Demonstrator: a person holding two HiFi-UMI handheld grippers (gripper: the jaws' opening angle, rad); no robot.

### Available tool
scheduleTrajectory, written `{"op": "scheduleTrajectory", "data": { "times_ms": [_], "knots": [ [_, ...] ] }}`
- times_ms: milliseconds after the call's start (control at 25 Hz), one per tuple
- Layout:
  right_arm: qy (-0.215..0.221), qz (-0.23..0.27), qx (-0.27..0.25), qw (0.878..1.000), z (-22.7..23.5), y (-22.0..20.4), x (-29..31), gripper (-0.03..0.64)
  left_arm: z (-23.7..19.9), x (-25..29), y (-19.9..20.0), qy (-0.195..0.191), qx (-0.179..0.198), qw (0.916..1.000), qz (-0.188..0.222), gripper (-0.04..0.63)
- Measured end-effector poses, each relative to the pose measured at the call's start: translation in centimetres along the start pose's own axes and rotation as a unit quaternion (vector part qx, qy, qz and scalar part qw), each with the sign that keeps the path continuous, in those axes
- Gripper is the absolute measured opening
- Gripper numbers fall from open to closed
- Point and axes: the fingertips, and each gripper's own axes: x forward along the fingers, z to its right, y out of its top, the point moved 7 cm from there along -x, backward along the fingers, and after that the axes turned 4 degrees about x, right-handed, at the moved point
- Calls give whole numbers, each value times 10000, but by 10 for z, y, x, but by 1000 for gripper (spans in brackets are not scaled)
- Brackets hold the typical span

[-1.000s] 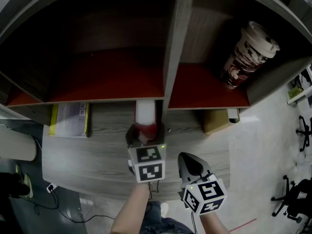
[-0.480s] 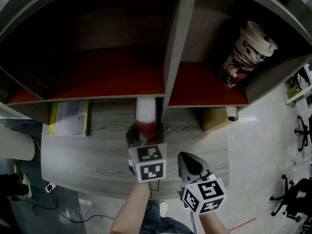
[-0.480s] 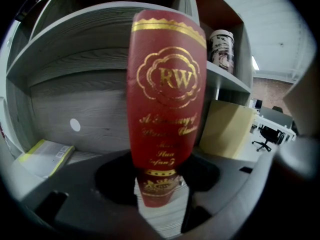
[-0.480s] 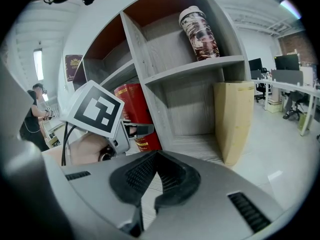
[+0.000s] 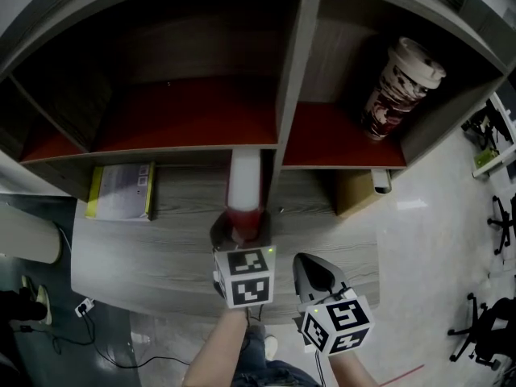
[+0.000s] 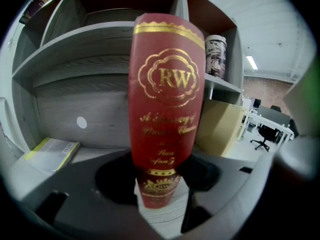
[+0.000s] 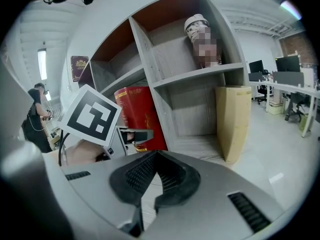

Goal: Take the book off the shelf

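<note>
Risk runs from left to right here. The yellow booklet (image 5: 121, 190) lies flat on the lower board, well apart from the grip, so it should give you no trouble. The book (image 5: 244, 185) stands upright on that same board, spine toward you. Its top is tucked under the edge of the shelf above, just beside the upright divider (image 5: 290, 71).

Your left gripper (image 5: 239, 230) has its jaws set wide, one pad on each side of the lower spine, and they look pressed onto the covers. The hold is low on a tall, glossy spine, so the book could tip or slip out as you draw it back. Pull crooked and its far corner may catch the divider or the shelf edge overhead.

Your right gripper (image 5: 314, 268) hangs just beside the left one, jaws closed to a point with nothing in them; a careless swing could knock the held book. The cardboard box (image 5: 355, 192) and the paper cup (image 5: 399, 83) on the upper shelf sit further right, away from the book.
</note>
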Motion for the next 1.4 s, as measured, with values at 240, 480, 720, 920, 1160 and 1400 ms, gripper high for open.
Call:
{"op": "scheduleTrajectory", "data": {
  "times_ms": [240, 480, 720, 920, 1160, 1400],
  "knots": [
    [18, 91, -48, 9999, -12, -9, -19, 8, 3, -26, -12, -11, 2, 10000, 19, 249],
    [48, 185, -109, 9998, -26, -21, -45, 8, 8, -58, -24, 7, 19, 10000, 79, 249],
    [77, 332, -188, 9992, -41, -31, -71, 8, 13, -90, -32, 9, 52, 9997, 229, 247],
    [78, 449, -236, 9987, -52, -41, -96, 8, 21, -122, -37, 6, 128, 9992, 366, 247],
    [96, 615, -298, 9976, -68, -51, -128, 8, 28, -160, -44, -11, 170, 9986, 497, 247],
    [133, 752, -360, 9964, -79, -61, -153, 8, 36, -192, -51, -12, 237, 9979, 598, 246]
  ]
}}
